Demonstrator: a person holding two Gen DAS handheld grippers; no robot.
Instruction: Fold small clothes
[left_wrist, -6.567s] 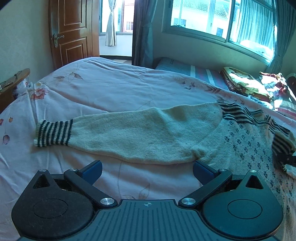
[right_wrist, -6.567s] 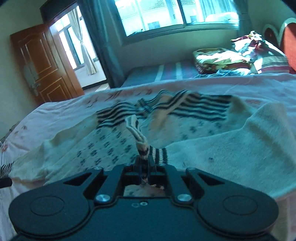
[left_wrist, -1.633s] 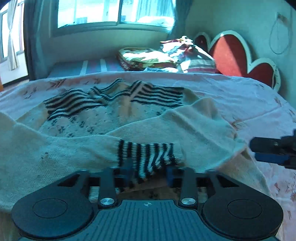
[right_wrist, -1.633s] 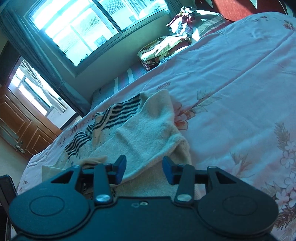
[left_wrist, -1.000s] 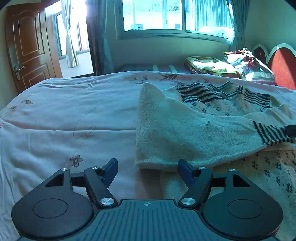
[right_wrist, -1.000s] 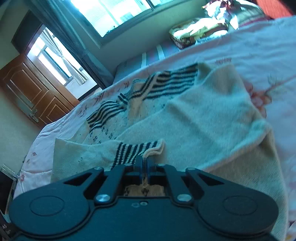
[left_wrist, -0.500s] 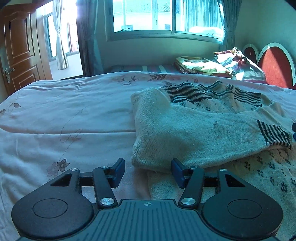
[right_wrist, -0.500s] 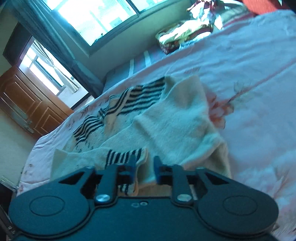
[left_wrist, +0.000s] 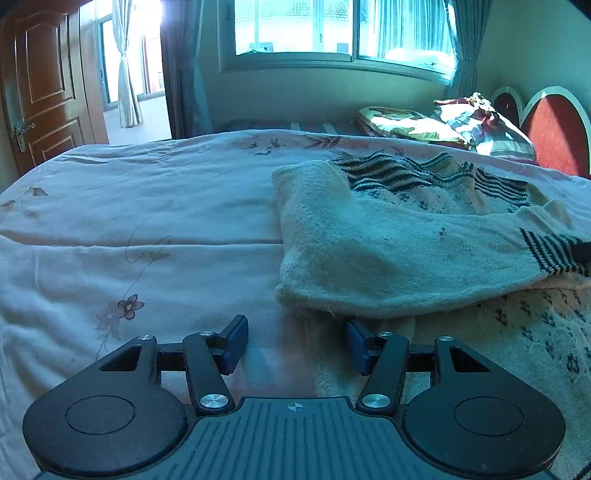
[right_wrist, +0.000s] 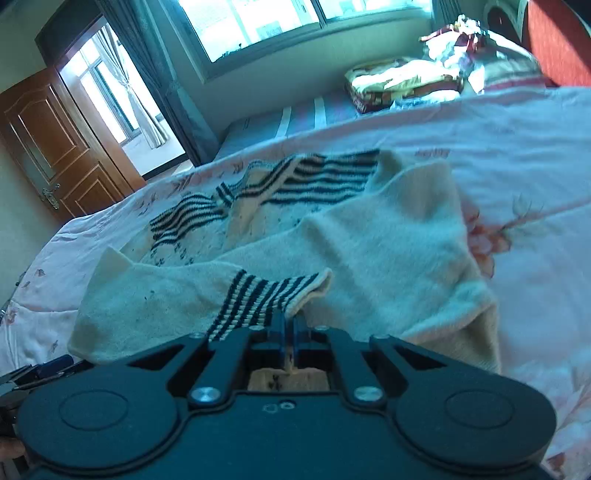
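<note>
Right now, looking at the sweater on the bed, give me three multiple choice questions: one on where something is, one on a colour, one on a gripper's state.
1. Where does the sweater lie on the bed in the left wrist view?
A. right half
B. left half
C. on the pillows

2. What colour are the stripes on the sleeve cuff?
A. red and white
B. dark and cream
C. plain green

3. What is the right gripper doing?
A. open above the bedspread
B. shut on the sleeve cuff
C. shut on a pillow

Answers: 1 A, the knit fills the right side while the left shows bare floral cover. 2 B, dark bars alternate with cream. 3 B, its jaws have just closed and the cuff's edge is pinched between them.
</note>
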